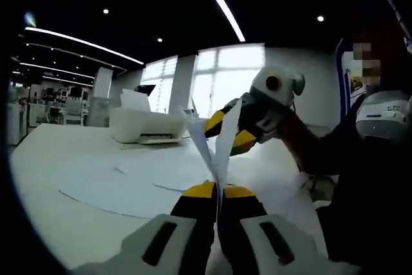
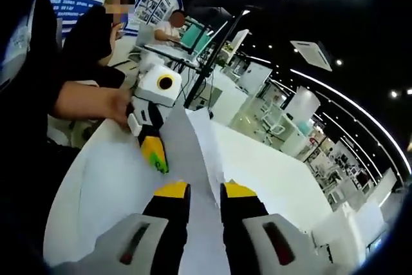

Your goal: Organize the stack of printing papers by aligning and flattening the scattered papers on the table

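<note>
Jaws of both grippers, the left gripper (image 1: 217,191) and the right gripper (image 2: 205,189), clamp opposite edges of thin white papers (image 1: 215,143), lifted on edge above the smooth white worktop (image 1: 77,165). More flat sheets (image 1: 116,188) lie at 9 o'clock; a boxy white printer (image 1: 145,123) sits beyond.

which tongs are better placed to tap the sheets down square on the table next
Probably the left tongs: they pinch the thin white paper sheets at one edge close above the white table. The right tongs grip the far edge, higher up.
</note>
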